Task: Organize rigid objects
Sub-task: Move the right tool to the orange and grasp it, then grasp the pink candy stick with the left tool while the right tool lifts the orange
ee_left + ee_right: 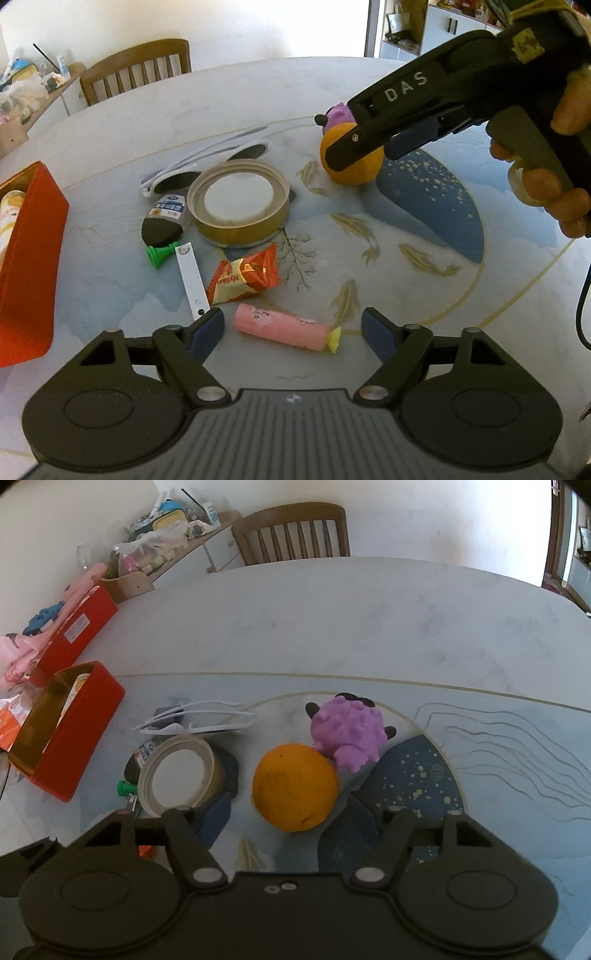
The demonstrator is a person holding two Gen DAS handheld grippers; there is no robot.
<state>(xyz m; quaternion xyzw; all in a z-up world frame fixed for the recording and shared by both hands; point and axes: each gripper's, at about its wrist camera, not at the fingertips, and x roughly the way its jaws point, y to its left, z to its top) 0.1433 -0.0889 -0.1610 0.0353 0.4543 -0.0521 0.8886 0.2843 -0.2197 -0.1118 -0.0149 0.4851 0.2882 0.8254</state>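
My left gripper [293, 325] hovers low over the table, open, with a pink cylinder with a yellow end [284, 330] lying between its fingers, clear of both pads. An orange fruit [295, 790] sits on the table with a purple spiky toy [347, 734] touching it behind. My right gripper [288, 808] straddles the orange; its jaws stand open, and a gap shows at the left pad. In the left wrist view the right gripper [364, 151], held by a hand, partly covers the orange [354, 166].
An open red box [33, 236] stands at the left with a bottle inside. Near it lie a round gold lid [240, 230], white sunglasses [207, 162], a black labelled oval [162, 225], a green pin [159, 254], a white strip [190, 273] and an orange snack packet [243, 277]. A wooden chair [136, 70] stands behind the table.
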